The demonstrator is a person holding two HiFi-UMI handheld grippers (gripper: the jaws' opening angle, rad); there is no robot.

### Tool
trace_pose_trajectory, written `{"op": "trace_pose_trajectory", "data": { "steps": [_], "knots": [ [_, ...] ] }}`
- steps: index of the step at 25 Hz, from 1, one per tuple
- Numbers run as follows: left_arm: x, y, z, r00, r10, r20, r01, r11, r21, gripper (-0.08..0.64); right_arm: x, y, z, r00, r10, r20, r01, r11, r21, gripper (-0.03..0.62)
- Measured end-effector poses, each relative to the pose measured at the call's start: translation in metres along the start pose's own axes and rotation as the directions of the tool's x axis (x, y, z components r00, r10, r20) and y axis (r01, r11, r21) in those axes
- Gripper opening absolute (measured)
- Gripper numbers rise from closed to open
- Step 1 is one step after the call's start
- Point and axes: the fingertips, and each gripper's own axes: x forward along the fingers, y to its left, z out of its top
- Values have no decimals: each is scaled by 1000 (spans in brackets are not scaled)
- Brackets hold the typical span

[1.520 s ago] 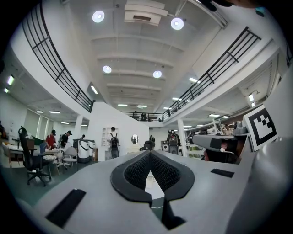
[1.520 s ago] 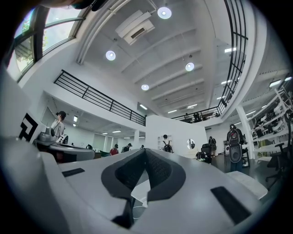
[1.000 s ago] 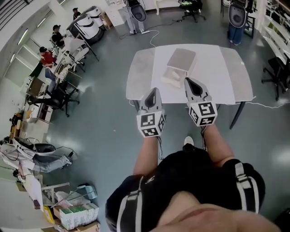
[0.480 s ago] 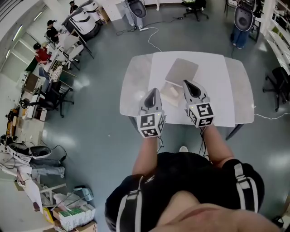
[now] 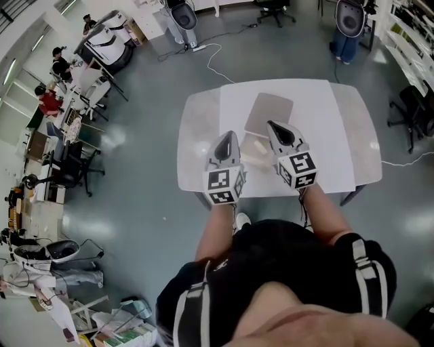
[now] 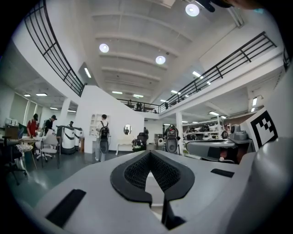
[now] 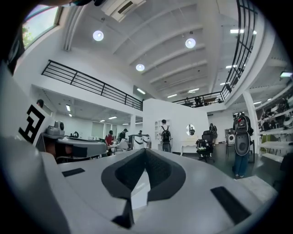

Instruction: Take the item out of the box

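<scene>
A shallow pale box stands open on the white table in the head view. Its lid lies back towards the far side, and its base shows between my two grippers. What lies inside is too small to tell. My left gripper hovers at the base's left, jaws together with nothing in them. My right gripper hovers over the base's right edge, also shut and empty. Both gripper views look out level across the hall; the left gripper and right gripper show closed tips, and the box is not in them.
The table stands alone on a grey floor. A white cable runs on the floor behind it, and a black chair stands at the right. Desks with seated people fill the far left; upright machines stand at the back.
The person has stepped closer to the table, so the box now lies between the gripper tips instead of ahead of them. Both grippers have stayed shut.
</scene>
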Motion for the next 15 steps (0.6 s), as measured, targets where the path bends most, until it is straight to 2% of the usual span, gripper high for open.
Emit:
{"op": "trace_pose_trajectory", "data": {
  "steps": [4, 8, 12, 15],
  "knots": [
    [11, 13, 0, 1000, -24, -6, 24, 1000, -1, 11, 18, -2, -7, 999, -28, -26, 27, 999, -25, 14],
    [20, 28, -4, 999, -37, -8, 37, 999, -10, 11, 36, -1, -32, 994, -41, -98, 35, 997, -67, 14],
    [26, 37, -7, 999, -50, -14, 50, 999, -20, 11, 47, -2, -63, 979, -41, -199, 25, 996, -83, 14],
    [31, 39, -10, 998, -55, -19, 54, 998, -24, 11, 52, -6, -93, 957, -26, -289, 4, 997, -75, 15]
  ]
}}
